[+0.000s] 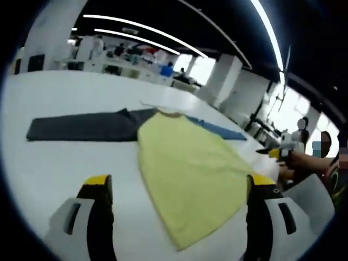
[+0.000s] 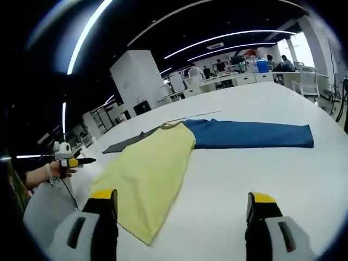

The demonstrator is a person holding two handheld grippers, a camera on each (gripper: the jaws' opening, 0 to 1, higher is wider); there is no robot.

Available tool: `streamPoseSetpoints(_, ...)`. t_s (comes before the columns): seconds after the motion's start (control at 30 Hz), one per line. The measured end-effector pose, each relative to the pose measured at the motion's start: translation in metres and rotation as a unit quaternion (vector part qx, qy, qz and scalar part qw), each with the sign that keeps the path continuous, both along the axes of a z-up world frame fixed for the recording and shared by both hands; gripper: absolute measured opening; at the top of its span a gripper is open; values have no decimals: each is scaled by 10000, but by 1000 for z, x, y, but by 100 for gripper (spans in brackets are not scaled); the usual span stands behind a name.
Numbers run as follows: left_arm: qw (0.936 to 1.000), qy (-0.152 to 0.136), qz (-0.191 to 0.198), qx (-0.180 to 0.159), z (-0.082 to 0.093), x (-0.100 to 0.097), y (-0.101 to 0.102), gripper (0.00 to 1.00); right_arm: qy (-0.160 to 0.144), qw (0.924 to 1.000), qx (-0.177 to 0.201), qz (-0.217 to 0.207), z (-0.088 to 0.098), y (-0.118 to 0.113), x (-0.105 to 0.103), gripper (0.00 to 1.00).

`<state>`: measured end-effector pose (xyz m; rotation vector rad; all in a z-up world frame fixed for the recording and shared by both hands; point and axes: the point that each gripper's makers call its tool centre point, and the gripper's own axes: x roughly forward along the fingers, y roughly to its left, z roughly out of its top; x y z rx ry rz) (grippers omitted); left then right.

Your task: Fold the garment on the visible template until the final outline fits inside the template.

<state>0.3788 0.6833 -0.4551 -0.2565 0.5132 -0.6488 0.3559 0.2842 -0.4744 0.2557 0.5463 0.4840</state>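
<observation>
A garment with a yellow body (image 1: 190,168), a dark grey sleeve (image 1: 81,128) and a blue sleeve (image 1: 220,130) lies spread flat on the white table (image 1: 65,163). My left gripper (image 1: 179,185) hovers open near the yellow hem, holding nothing. In the right gripper view the yellow body (image 2: 149,174) lies left of centre, with the blue sleeve (image 2: 250,135) reaching right and the grey sleeve (image 2: 122,145) reaching left. My right gripper (image 2: 182,198) is open over bare table beside the hem. A thin line (image 2: 190,116) runs on the table beyond the collar.
A hand holds a gripper (image 1: 283,152) at the right edge of the left gripper view, and one (image 2: 68,160) shows at the left of the right gripper view. Desks, chairs (image 2: 307,81) and people stand far behind the table. White pillars (image 2: 138,79) rise beyond.
</observation>
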Motion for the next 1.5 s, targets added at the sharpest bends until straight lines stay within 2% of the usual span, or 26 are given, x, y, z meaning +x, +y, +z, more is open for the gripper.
streamPoseSetpoints(0.23,9999,-120,82,-40,7,6,6,99,22,9988,-221,-427,-2,-34,11,100)
streamPoseSetpoints(0.4,9992,-300,241,-79,15,11,19,99,1,9952,-382,-897,2,-75,39,99)
streamPoseSetpoints(0.43,9988,-363,307,-73,17,13,23,99,-29,9933,-433,-1068,6,-83,46,99)
streamPoseSetpoints(0.5,9984,-402,379,-107,21,14,26,98,-279,9894,-529,-1324,19,-96,58,98)
streamPoseSetpoints(0.63,9984,-399,387,-79,19,15,27,98,-368,9810,-805,-1725,25,-121,69,92)
streamPoseSetpoints(0.7,9985,-393,368,-78,18,15,26,97,-410,9797,-800,-1794,26,-125,72,87)
streamPoseSetpoints(0.8,9988,-345,352,-64,16,13,24,97,-281,9770,-767,-1970,18,-136,78,85)
streamPoseSetpoints(0.9,9987,-335,377,-24,14,14,26,95,-85,9746,-787,-2094,6,-146,81,77)
streamPoseSetpoints(1.0,9986,-315,433,-51,14,14,27,94,33,9704,-807,-2274,-3,-156,85,73)
streamPoseSetpoints(1.07,9984,-318,474,-33,13,15,30,93,58,9705,-798,-2273,-7,-159,89,64)
streamPoseSetpoints(1.1,9982,-323,510,-29,13,16,32,92,312,9670,-887,-2369,-16,-165,87,58)
streamPoseSetpoints(1.2,9979,-308,574,-64,13,17,34,91,154,9604,-798,-2666,-13,-172,98,52)
streamPoseSetpoints(1.27,9976,-306,620,-65,13,17,36,90,209,9559,-911,-2785,-18,-180,101,51)
streamPoseSetpoints(1.37,9973,-270,685,-73,11,19,39,88,223,9503,-444,-3074,-16,-184,110,45)
streamPoseSetpoints(1.5,9970,-229,737,-85,9,20,40,88,328,9466,-439,-3178,-23,-190,113,41)
